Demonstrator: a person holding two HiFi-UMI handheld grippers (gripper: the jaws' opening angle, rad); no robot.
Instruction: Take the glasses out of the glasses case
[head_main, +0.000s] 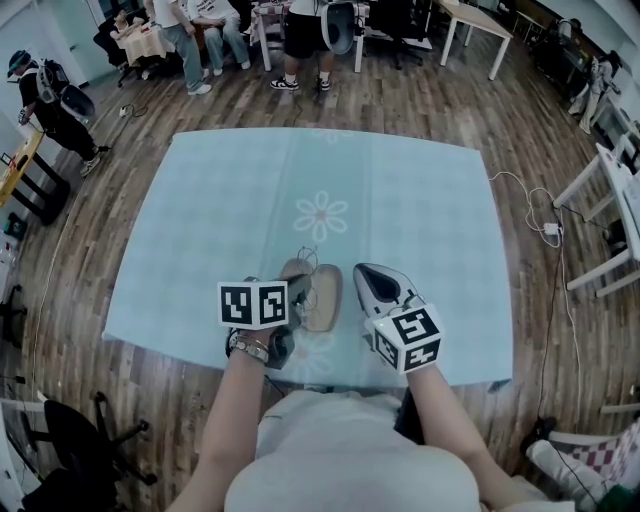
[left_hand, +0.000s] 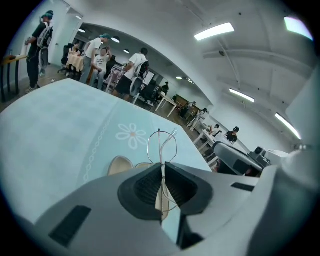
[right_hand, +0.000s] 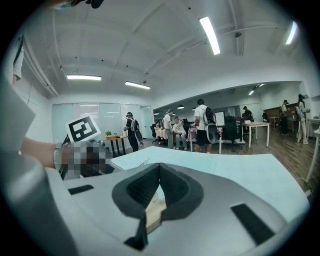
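- The glasses (left_hand: 159, 145), a thin wire frame, are clamped edge-on between the pads of the left gripper (left_hand: 162, 164). The jaws are drawn nearly together on the wire.
- The rims project beyond the fingertips toward 12 o'clock in the left gripper view. A further length of wire is seen behind the tips, in the gap between the jaws.
- The glasses case (head_main: 322, 298), tan and lying open, is located on the table's near half. It is at 6 o'clock from the flower print (head_main: 320, 215) in the head view.
- The glasses are positioned over the case's far left end. Contact between frame and case cannot be determined.
- The left gripper is recorded at 9 o'clock of the case and the right gripper (head_main: 358, 270) at 3 o'clock, just beside its edge.
- In the right gripper view the jaws are closed together at the tips. A tan part of the case is seen through the gap behind them, but no grip on it can be confirmed.
- The table is covered with a pale blue cloth (head_main: 420, 220).
- Several people (head_main: 300, 40) are noted beyond the table at 12 o'clock.
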